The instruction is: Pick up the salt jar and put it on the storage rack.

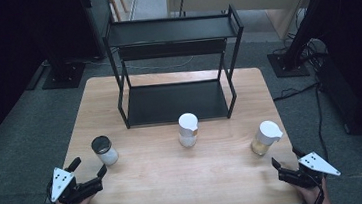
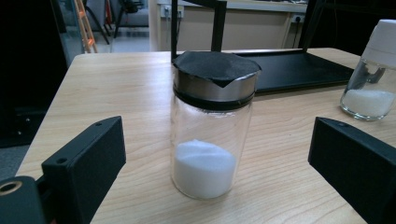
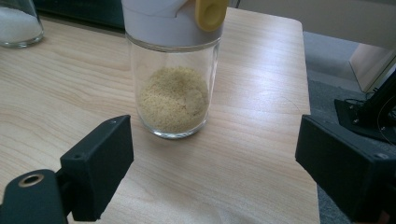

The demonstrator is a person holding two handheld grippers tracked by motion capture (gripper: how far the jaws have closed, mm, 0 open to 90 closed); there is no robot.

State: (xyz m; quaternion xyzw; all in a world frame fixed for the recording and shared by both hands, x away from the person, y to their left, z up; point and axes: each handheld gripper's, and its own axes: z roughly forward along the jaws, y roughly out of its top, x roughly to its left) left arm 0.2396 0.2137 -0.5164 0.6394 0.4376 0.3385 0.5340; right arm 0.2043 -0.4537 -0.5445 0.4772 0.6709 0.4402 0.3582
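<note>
The left gripper point(image 1: 89, 175) was held low at the near left, jaws spread wide and pointed forward and slightly right. The right gripper point(image 1: 286, 160) was held low at the near right, jaws likewise spread wide and pointed forward and slightly left. Nothing was gripped between either pair. The hands were seen at the bottom edge, cables trailing from both grippers.

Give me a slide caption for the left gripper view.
Open left tool faces a black-lidded glass jar of white powder on the wooden table.
</note>
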